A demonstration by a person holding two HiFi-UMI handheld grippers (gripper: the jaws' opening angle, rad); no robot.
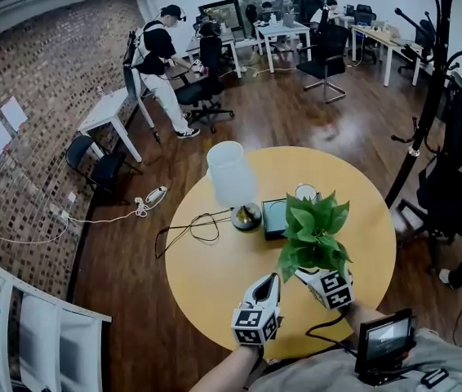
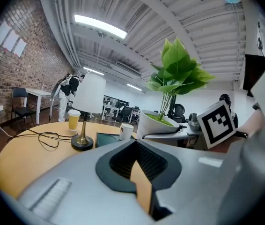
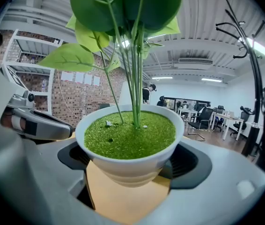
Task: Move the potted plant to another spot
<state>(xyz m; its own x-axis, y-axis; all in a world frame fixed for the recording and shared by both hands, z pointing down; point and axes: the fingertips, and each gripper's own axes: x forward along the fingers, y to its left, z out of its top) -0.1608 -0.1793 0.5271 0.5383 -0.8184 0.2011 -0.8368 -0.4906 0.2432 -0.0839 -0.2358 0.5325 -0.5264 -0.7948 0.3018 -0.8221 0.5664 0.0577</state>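
Note:
The potted plant (image 1: 313,231) has green leaves in a white bowl-shaped pot (image 3: 130,139) topped with green moss. It stands at the near right of the round yellow table (image 1: 206,292). My right gripper (image 1: 306,274) is shut on the pot, one jaw on each side (image 3: 130,172). I cannot tell whether the pot's base touches the tabletop. My left gripper (image 1: 270,280) hovers just left of the pot with nothing in it. Its jaws (image 2: 139,170) are shut, with only a thin sliver of table showing between them. In the left gripper view the potted plant (image 2: 156,123) is ahead and to the right.
A white-shaded lamp (image 1: 231,174) on a brass base stands mid-table, its cable (image 1: 190,227) looped to the left. A dark tablet (image 1: 274,217) and a white cup (image 1: 305,192) lie behind the plant. A yellow cup (image 2: 74,120) stands farther off. A black coat rack (image 1: 427,80) rises at the right.

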